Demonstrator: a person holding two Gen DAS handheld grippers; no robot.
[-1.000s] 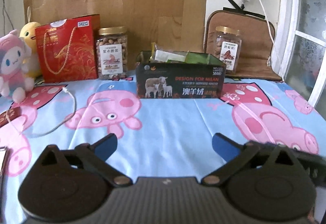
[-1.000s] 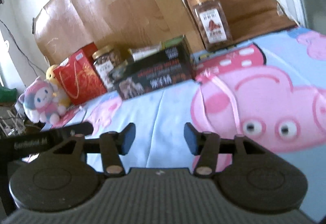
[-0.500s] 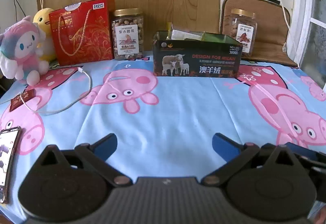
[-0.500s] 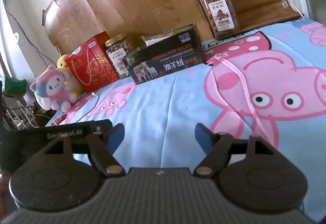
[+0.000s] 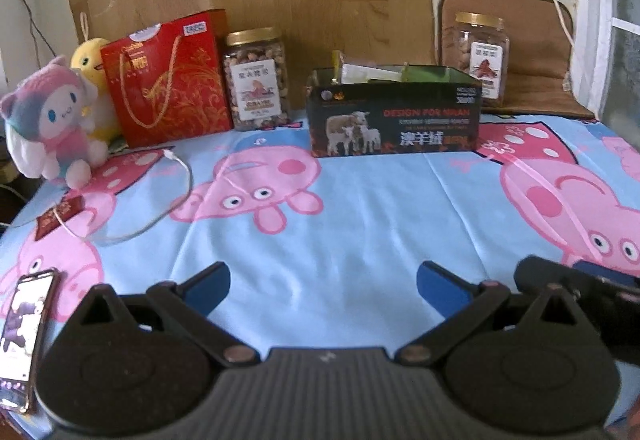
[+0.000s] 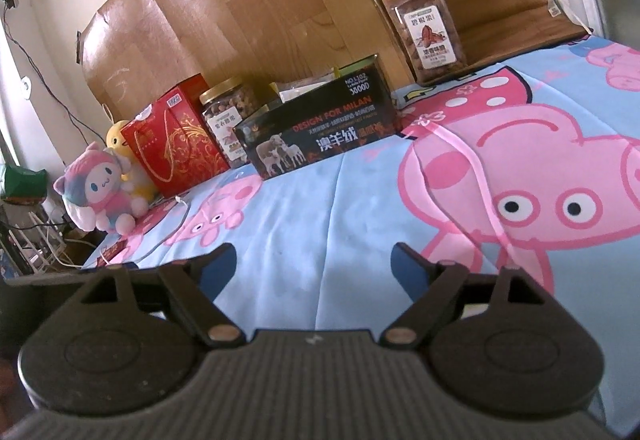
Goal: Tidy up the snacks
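Sitting well beyond right hand-held gripper point(image 6: 314, 266), jaws apart: snack box point(image 6: 320, 136).

2 wrist views, low over the bench point(image 5: 340, 240), facing the back wall (right one angled leftward); both share the dark box point(image 5: 394, 120).
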